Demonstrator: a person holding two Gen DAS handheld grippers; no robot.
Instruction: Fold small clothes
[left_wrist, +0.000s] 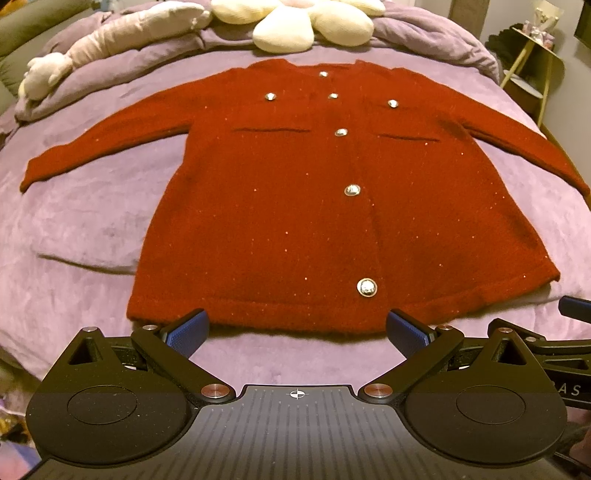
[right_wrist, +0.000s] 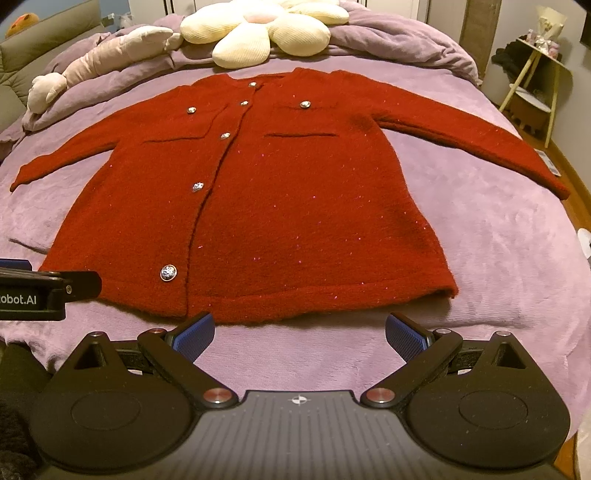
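Note:
A small red knit cardigan (left_wrist: 295, 206) with silver buttons lies flat and buttoned on a purple bedspread (left_wrist: 92, 229), sleeves spread out to both sides. It also shows in the right wrist view (right_wrist: 295, 206). My left gripper (left_wrist: 297, 332) is open and empty, just short of the hem's middle. My right gripper (right_wrist: 299, 334) is open and empty, just short of the hem, right of the button line. The left gripper's body (right_wrist: 37, 295) shows at the left edge of the right wrist view.
A cream flower-shaped cushion (left_wrist: 306, 22) and a pale plush toy (left_wrist: 110, 48) lie on a rumpled purple duvet (right_wrist: 406, 40) at the head of the bed. A small side table (right_wrist: 535, 85) stands at the far right beside the bed.

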